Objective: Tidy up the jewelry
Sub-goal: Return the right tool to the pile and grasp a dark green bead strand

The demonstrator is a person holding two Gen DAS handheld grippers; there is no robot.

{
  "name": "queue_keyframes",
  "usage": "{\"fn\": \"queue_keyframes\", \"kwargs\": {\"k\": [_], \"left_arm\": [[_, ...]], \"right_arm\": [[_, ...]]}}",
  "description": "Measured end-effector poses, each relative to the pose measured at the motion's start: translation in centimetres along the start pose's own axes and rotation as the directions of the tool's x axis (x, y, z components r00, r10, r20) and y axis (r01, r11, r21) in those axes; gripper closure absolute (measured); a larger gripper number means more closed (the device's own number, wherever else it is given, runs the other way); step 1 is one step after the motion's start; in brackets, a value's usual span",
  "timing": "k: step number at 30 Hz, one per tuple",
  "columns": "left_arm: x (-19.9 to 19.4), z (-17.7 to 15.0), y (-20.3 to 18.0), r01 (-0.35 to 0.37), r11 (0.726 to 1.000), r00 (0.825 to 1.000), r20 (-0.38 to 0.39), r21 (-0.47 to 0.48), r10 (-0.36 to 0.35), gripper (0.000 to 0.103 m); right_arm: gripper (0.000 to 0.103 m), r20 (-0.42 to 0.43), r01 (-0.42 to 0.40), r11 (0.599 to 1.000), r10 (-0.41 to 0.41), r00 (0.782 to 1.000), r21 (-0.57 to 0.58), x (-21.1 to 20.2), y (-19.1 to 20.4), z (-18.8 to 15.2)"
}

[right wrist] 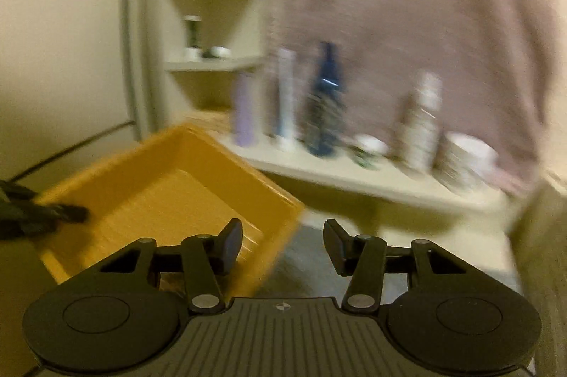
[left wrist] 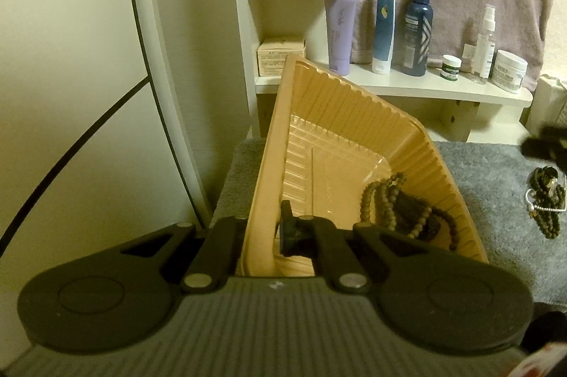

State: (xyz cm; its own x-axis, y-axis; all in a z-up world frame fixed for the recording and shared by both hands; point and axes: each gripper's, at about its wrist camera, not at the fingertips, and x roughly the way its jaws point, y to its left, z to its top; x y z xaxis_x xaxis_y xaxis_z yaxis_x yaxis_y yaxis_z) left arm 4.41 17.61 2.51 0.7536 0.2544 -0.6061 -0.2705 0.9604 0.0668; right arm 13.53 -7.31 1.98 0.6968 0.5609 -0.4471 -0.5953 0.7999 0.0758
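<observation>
In the left wrist view, the left gripper [left wrist: 262, 228] is clenched on the near left rim of an orange tray [left wrist: 340, 114], which is ribbed along its walls, has a clear glossy bottom and stands tilted on a grey mat [left wrist: 496, 171]. Brown bead strings [left wrist: 393, 200] lie in the tray's near right corner, with something dark among them. More dark beads [left wrist: 545, 203] with a pale strand lie on the mat to the right, well apart from the tray. Bottles [left wrist: 418, 26] stand on a far shelf.

The right wrist view is blurred. The right gripper [right wrist: 283, 246] is released, with nothing between its jaws, its left finger over the tray's [right wrist: 170, 175] near right edge.
</observation>
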Motion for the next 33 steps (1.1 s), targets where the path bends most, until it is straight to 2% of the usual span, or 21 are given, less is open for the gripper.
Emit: {"fn": "queue_keyframes", "kwargs": {"k": [3, 7, 12, 18, 22, 24, 29, 33], "left_arm": [[0.1, 0.0, 0.0, 0.001, 1.0, 1.0, -0.001, 0.0, -0.001, 0.099], [0.1, 0.0, 0.0, -0.002, 1.0, 1.0, -0.003, 0.003, 0.002, 0.099], [0.1, 0.1, -0.1, -0.006, 1.0, 1.0, -0.007, 0.008, 0.006, 0.099], [0.0, 0.1, -0.2, -0.015, 1.0, 1.0, -0.01, 0.015, 0.015, 0.099], [0.0, 0.1, -0.3, -0.018, 1.0, 1.0, -0.012, 0.019, 0.019, 0.099], [0.0, 0.1, -0.3, -0.02, 1.0, 1.0, -0.013, 0.021, 0.02, 0.099], [0.0, 0.2, -0.3, -0.022, 0.999, 1.0, -0.014, 0.024, 0.023, 0.099], [0.0, 0.1, -0.3, -0.023, 0.999, 1.0, -0.015, 0.024, 0.023, 0.099]], "right_arm": [[0.052, -0.011, 0.095, 0.992, -0.095, 0.995, 0.083, -1.2, -1.9, -2.6], [0.052, -0.041, 0.216, 0.961, -0.212, 0.976, 0.172, -2.7, -4.3, -5.7], [0.052, -0.092, 0.298, 0.928, -0.285, 0.954, 0.222, -3.6, -6.7, -8.3], [0.052, -0.119, 0.33, 0.914, -0.31, 0.943, 0.235, -3.2, -8.0, -9.5], [0.054, -0.13, 0.324, 0.917, -0.301, 0.945, 0.233, -2.2, -8.2, -9.6], [0.069, -0.137, 0.318, 0.92, -0.293, 0.946, 0.231, -1.8, -8.3, -9.6], [0.082, -0.156, 0.324, 0.922, -0.295, 0.943, 0.213, -0.9, -8.7, -9.7], [0.083, -0.18, 0.325, 0.924, -0.292, 0.939, 0.199, 0.1, -9.2, -9.3]]}}
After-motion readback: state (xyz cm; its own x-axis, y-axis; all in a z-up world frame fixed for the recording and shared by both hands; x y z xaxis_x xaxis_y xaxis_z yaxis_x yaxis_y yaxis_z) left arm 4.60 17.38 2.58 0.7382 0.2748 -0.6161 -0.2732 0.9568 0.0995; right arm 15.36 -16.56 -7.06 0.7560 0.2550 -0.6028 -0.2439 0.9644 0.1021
